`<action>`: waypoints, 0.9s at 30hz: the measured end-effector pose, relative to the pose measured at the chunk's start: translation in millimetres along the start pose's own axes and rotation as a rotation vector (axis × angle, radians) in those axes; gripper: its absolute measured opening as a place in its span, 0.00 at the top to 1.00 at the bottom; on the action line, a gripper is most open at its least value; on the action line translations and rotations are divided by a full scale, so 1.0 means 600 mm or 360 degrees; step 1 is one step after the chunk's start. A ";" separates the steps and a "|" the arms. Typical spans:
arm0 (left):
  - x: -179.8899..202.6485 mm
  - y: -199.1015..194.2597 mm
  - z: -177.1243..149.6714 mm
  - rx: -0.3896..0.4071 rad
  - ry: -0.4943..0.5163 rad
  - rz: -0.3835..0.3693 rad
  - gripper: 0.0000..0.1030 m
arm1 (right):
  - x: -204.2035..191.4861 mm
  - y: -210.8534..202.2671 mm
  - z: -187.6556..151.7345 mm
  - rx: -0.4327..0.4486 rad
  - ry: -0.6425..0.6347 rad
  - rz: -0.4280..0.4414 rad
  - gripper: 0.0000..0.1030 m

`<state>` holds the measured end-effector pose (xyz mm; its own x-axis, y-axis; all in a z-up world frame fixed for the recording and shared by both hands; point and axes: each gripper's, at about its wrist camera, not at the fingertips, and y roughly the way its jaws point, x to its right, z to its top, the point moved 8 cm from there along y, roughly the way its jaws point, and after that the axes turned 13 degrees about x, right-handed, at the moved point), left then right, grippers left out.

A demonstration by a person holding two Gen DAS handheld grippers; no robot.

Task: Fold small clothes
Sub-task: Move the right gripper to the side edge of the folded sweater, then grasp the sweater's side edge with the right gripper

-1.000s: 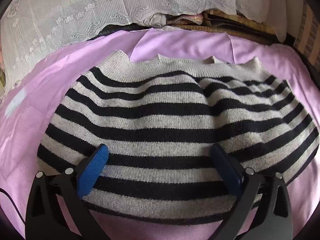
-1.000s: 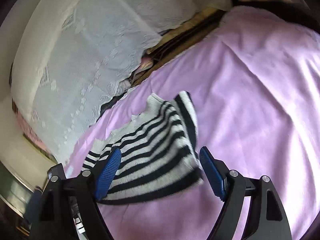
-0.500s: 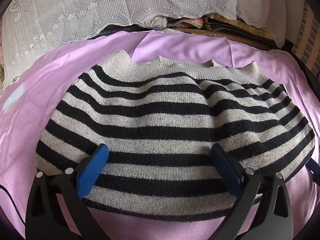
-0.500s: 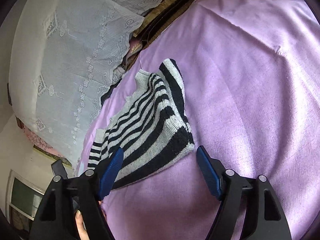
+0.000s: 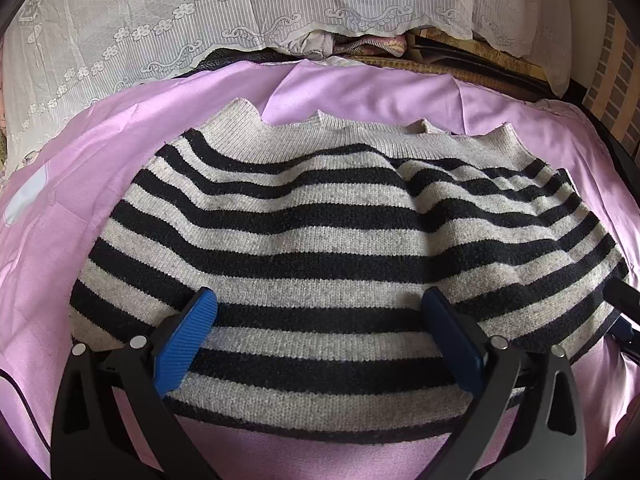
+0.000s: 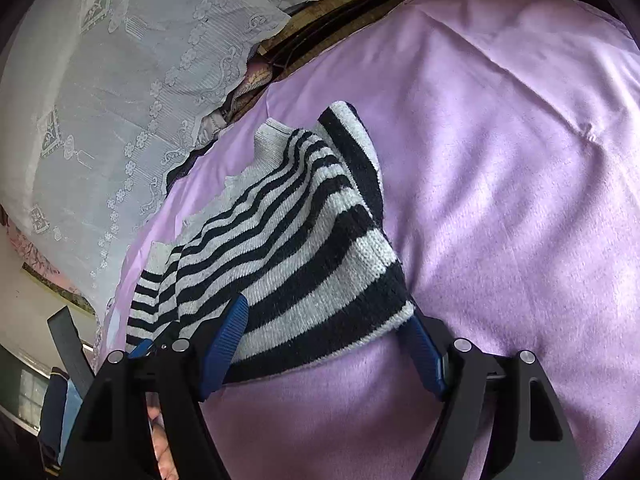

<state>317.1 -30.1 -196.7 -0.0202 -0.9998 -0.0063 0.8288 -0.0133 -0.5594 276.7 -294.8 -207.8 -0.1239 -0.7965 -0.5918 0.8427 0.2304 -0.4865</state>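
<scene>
Around the striped sweater's near hem, both jaws wide apart, seemingly ungripped; bare purple sheet rightward.

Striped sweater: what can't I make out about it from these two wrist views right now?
- Left wrist view: the striped sweater has its near hem partly covered by the left gripper.
- Right wrist view: the right gripper hides the near corner; contact unclear.
- Sleeves: not visible in either view.
- Purple sheet beneath the sweater: hidden.

place: home bedroom | cues: lilac bedsheet; lace cover
</scene>
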 end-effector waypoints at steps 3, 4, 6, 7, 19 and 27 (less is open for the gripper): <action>0.000 0.000 0.000 0.0000 0.0000 0.0001 0.04 | 0.000 0.010 0.008 0.0037 0.0019 -0.0025 0.25; 0.000 0.000 0.000 0.0000 0.0000 0.0001 0.04 | 0.000 0.015 0.011 0.0052 0.0026 -0.0036 0.25; 0.000 0.000 0.000 0.0000 0.0000 0.0002 0.04 | 0.000 0.025 0.019 0.0080 0.0035 -0.0060 0.25; 0.000 0.000 0.000 0.0000 0.0000 0.0002 0.04 | 0.000 0.030 0.022 0.0100 0.0038 -0.0077 0.25; 0.002 -0.002 -0.001 0.0009 -0.0030 -0.0026 0.04 | 0.032 0.029 0.036 0.0251 0.0192 -0.0062 0.55; -0.029 0.005 0.008 0.0013 -0.0174 -0.0041 0.04 | 0.032 0.032 0.036 0.0233 0.0211 -0.0039 0.53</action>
<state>322.5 -13.1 -193.9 0.0190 -0.9949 0.0990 0.8334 -0.0389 -0.5513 302.1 -317.7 -214.4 -0.2050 -0.7180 -0.6652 0.9045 0.1206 -0.4090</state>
